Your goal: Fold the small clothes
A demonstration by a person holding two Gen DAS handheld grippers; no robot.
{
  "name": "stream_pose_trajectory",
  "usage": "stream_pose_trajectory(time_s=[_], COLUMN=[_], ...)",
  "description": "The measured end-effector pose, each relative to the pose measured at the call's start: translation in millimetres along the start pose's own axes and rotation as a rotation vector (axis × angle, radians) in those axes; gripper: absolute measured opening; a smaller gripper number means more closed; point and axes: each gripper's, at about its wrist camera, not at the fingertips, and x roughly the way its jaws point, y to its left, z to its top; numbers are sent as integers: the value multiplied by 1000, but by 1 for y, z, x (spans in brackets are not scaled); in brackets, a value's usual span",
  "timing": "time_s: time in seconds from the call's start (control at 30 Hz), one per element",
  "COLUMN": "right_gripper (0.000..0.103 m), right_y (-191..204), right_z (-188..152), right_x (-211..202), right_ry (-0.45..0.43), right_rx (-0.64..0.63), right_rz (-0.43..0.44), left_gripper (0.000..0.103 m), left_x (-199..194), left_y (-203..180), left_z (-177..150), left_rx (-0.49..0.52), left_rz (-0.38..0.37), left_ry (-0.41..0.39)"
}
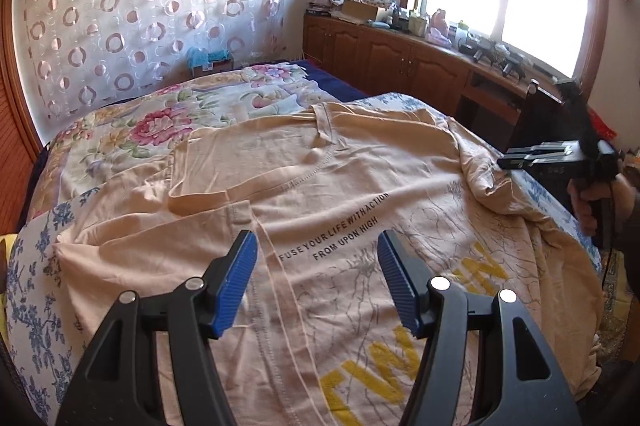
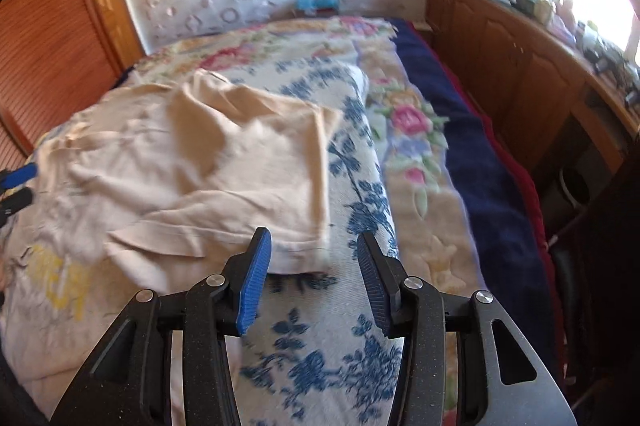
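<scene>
A beige T-shirt (image 1: 320, 194) with black lettering and yellow print lies spread on the bed, its left sleeve folded inward. My left gripper (image 1: 318, 250) is open and empty just above the shirt's middle. My right gripper (image 2: 314, 254) is open and empty above the corner of the shirt's right sleeve (image 2: 248, 162), which lies folded on a blue-flowered cloth (image 2: 360, 194). The right gripper also shows in the left wrist view (image 1: 506, 162) at the shirt's right edge. The left gripper's blue fingertips (image 2: 18, 176) show at the far left of the right wrist view.
A flowered quilt (image 1: 160, 122) covers the far bed, with a dark blue blanket (image 2: 480, 146) along its right side. A wooden cabinet (image 1: 400, 58) with clutter stands under the window at right. A curtain (image 1: 140, 6) hangs behind.
</scene>
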Motion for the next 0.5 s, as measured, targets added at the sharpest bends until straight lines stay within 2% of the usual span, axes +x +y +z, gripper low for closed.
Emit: stream_pose_trajectory(time_s=[0.07, 0.13, 0.27, 0.5], right_gripper=[35, 8, 2, 2], right_y=[0, 4, 23, 73], right_z=[0, 2, 10, 49], right_x=[2, 3, 3, -10], right_ry=[-2, 10, 20, -59], right_rx=[2, -18, -79, -196], right_rz=[-10, 12, 57, 147], left_gripper=[63, 63, 63, 63], left_x=[-2, -5, -10, -13], left_y=[4, 8, 16, 34], left_z=[-1, -3, -4, -6], left_rx=[-11, -14, -34, -100], left_rz=[3, 21, 29, 47], left_ry=[-5, -12, -30, -48])
